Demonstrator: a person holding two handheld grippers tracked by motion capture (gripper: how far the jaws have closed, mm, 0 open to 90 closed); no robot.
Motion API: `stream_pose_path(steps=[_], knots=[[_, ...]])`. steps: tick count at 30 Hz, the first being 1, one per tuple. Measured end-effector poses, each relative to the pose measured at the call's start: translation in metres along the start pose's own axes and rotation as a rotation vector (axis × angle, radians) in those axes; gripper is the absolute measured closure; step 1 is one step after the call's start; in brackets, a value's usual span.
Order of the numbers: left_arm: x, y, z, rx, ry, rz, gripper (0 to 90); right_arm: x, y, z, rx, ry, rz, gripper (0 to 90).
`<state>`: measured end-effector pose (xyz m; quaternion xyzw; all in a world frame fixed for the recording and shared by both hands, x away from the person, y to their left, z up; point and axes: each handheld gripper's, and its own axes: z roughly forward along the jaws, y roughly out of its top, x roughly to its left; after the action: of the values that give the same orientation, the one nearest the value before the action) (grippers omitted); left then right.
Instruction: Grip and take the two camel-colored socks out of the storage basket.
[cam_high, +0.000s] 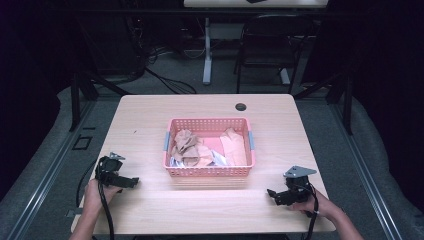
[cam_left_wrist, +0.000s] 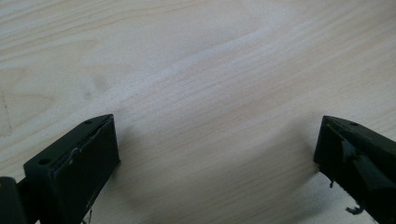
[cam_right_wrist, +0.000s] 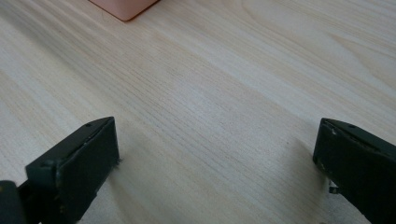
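A pink basket (cam_high: 210, 172) sat at the middle of the surface (cam_high: 150, 210), holding crumpled brown paper (cam_high: 186, 146) on its left side, a flatter tan piece (cam_high: 235, 145) on its right, and some white scraps (cam_high: 218, 160) near the front wall; what exactly those pieces were could not be made out from the high view.

The left gripper (cam_high: 131, 182) rested low on the surface to the basket's left, well apart from it, with its fingers (cam_left_wrist: 79, 163) spread wide over bare wood. The right gripper (cam_high: 272, 194) lay near the front right of the basket, its fingers (cam_right_wrist: 79, 163) likewise wide apart and holding nothing; a corner of the basket (cam_right_wrist: 123, 7) showed at the top of its view.

The contents looked light, soft and easily crushed, likely to give under a pinch rather than slip. A raised fold of the brown paper would be the best place to grip, coming down from above between the basket's walls. The basket itself seemed light, stiff plastic and might slide or lift if a piece snagged, so the other gripper could steady its rim.
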<state>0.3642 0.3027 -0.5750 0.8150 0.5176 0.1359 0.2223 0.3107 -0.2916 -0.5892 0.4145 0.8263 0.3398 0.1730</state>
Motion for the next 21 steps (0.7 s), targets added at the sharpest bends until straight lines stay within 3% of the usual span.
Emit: stream_pose_path(steps=[13, 21], knots=[[-0.0006, -0.0009, -0.0004, -0.005, -0.004, 0.006, 0.0, -0.0002, 0.0001, 0.0, 0.001, 0.001, -0.001, 0.0], [-0.0034, 0.0025, -0.0044, 0.02, 0.01, 0.022, 0.0, -0.0002, 0.0001, 0.0, 0.001, 0.001, -0.001, 0.0]])
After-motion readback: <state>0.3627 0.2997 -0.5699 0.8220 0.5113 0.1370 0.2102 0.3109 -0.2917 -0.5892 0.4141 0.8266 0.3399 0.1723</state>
